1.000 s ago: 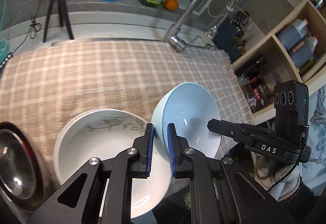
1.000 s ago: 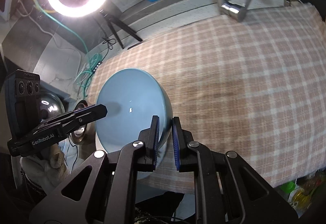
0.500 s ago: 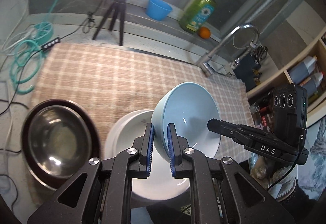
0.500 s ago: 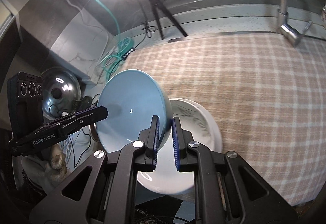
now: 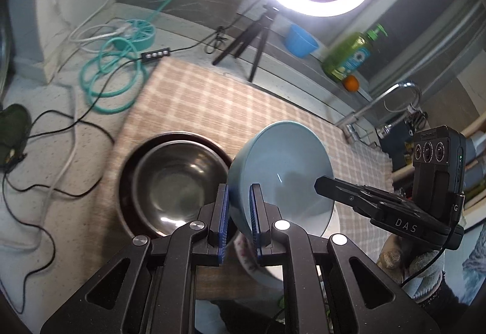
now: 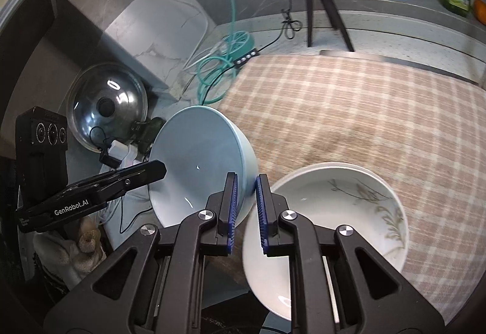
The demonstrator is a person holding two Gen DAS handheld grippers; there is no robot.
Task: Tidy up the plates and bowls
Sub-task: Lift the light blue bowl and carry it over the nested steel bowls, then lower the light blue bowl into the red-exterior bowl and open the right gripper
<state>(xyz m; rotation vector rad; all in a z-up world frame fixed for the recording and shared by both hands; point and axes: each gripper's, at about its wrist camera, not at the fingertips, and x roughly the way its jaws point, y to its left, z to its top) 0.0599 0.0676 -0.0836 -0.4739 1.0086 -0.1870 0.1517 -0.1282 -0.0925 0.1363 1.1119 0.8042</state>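
A light blue bowl (image 5: 282,170) hangs tilted above the counter, gripped at opposite sides of its rim. My left gripper (image 5: 239,194) is shut on its near rim in the left wrist view, and my right gripper (image 5: 322,183) clamps the far rim. In the right wrist view my right gripper (image 6: 246,185) is shut on the same blue bowl (image 6: 200,164), with the left gripper (image 6: 161,167) on its other side. A steel bowl (image 5: 179,179) sits in a dark plate (image 5: 127,164) just left of the held bowl. A white plate with a leaf print (image 6: 334,212) lies to its right.
A checked cloth (image 6: 349,109) covers the counter. Teal cable coils (image 5: 106,82), black wires and a ring light tripod (image 5: 258,39) stand behind. A pot lid (image 6: 106,106) leans at the far left. A blue cup (image 5: 300,39), soap bottle (image 5: 349,57), orange and tap (image 5: 379,103) line the back.
Both grippers have carried the blue bowl leftward across the cloth, from beside and over the white plate to next to the steel bowl. Both views have rolled. The grips are unchanged.
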